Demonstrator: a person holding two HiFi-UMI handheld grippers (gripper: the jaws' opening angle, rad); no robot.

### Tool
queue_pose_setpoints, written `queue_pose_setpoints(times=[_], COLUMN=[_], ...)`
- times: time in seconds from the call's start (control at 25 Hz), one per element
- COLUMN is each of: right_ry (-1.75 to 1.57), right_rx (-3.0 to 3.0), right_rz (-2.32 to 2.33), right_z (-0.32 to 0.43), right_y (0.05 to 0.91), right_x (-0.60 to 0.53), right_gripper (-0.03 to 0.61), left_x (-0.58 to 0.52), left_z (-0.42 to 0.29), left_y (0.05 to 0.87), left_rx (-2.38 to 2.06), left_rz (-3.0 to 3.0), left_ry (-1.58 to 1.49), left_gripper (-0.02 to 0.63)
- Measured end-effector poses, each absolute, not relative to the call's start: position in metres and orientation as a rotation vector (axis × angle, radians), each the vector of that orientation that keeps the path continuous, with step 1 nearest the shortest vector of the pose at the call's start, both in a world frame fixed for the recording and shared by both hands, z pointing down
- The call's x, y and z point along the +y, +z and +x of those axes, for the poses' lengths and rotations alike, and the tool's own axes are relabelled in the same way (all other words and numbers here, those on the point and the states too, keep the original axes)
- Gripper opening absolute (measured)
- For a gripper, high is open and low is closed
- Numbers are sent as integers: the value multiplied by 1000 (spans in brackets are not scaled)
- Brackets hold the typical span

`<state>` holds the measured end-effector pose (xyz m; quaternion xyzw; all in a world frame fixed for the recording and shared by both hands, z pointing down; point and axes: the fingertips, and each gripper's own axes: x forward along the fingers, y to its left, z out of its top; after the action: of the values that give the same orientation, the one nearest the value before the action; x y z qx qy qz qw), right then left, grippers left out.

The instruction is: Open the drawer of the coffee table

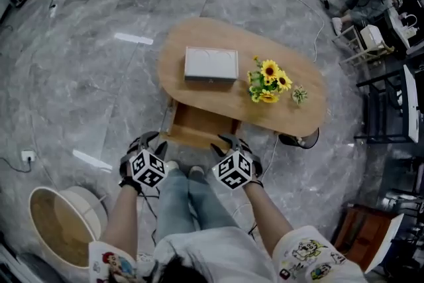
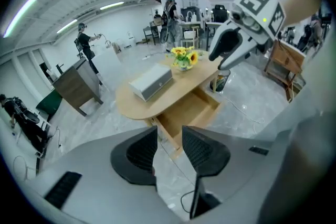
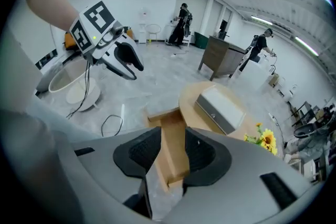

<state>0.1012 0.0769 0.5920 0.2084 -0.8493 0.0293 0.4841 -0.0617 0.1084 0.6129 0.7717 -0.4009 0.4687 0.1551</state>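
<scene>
Coffee table (image 1: 213, 100): it's standing on the grey marble floor, its oval wooden top lying across the middle of the head view.
Drawer (image 1: 202, 124): it's sticking out from under the table's near edge, wide open toward the person, and its wooden inside is showing bare.
Left gripper (image 2: 169, 132): it's hovering up over the person's knees on the near side of the drawer, well clear of it. Its jaws are standing apart, gripping nothing, with only floor and a drawer corner showing through the gap.
Right gripper (image 3: 172, 134): it's hanging level with the left one and pointing steeply down. Its jaws are parted too, the pads are pressing on nothing, and the drawer is showing far beyond the gap.
Table top: a grey box (image 1: 211, 64) is lying near the middle, with sunflowers (image 1: 268, 79) sitting to its right.
Floor, lower left: a round pale basket (image 1: 63, 222) is lying tilted.
</scene>
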Motion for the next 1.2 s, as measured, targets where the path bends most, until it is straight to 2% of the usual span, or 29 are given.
queue_pose_setpoints(times=[0.28,0.68,0.96,1.2], right_ry=[64,286,285,301], right_rx=[-2165,-2476,-2611,-2667], right_rz=[669,917,1046,1186], right_z=[110,115,136,159], right_y=[495,360,298,270], right_x=[60,56,65,78], right_gripper=[120,115,70,32], left_x=[81,60,71,87], left_z=[-52,2,35,40], left_y=[502,366,302,272], left_rx=[-1339,-1364,-1327,-1311], left_rz=[2313,2543,2629,2633], left_ry=[1107,775,543,365], left_gripper=[124,124,123,95])
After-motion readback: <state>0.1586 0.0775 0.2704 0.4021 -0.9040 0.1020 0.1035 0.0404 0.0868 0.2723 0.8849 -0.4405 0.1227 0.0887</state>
